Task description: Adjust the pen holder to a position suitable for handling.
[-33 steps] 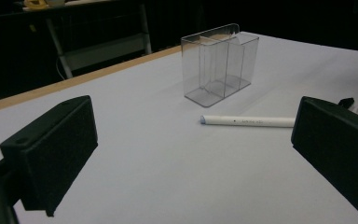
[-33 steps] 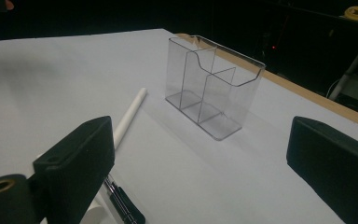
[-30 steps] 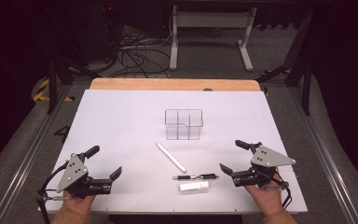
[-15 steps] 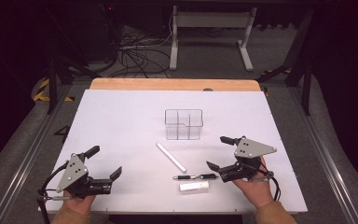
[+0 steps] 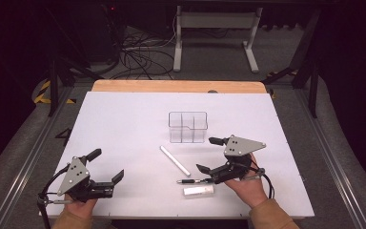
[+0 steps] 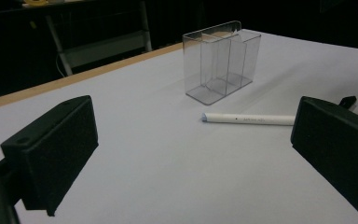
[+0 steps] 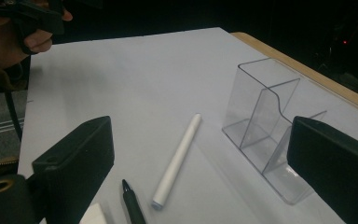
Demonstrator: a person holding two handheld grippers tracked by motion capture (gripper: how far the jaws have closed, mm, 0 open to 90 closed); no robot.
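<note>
the right gripper (image 5: 210, 155) hovers low over the near right part of the table (image 5: 124, 119), its 2 jaws spread wide and holding nothing. the lower jaw sits just right of the black pen (image 5: 193, 181), close to its end; whether they touch cannot be told. in the right gripper view the black pen (image 7: 133, 205) tip pokes up between the jaws, with the white pen (image 7: 177, 161) lying just right of it.

the black pen lies flat, running left to right. just nearer than it lies a small white block (image 5: 198, 191), close to the near edge of the table. the white pen (image 5: 175, 160) lies diagonally, from far left to near right, between the black pen and the clear organizer (image 5: 188, 127). the organizer stands upright at mid table, divided into compartments, all holding nothing, apart from both pens.

the left gripper (image 5: 107, 164) rests at the near left corner, jaws also spread wide and holding nothing, well apart from every item. in the left gripper view the white pen (image 6: 249, 119) and the clear organizer (image 6: 221, 60) lie beyond its jaws.

bare white surface stretches between the 2 grippers, across the whole left half, and beyond the organizer to the far wooden edge (image 5: 171, 86). the right edge has a bare strip beside the right hand (image 5: 245, 183).
</note>
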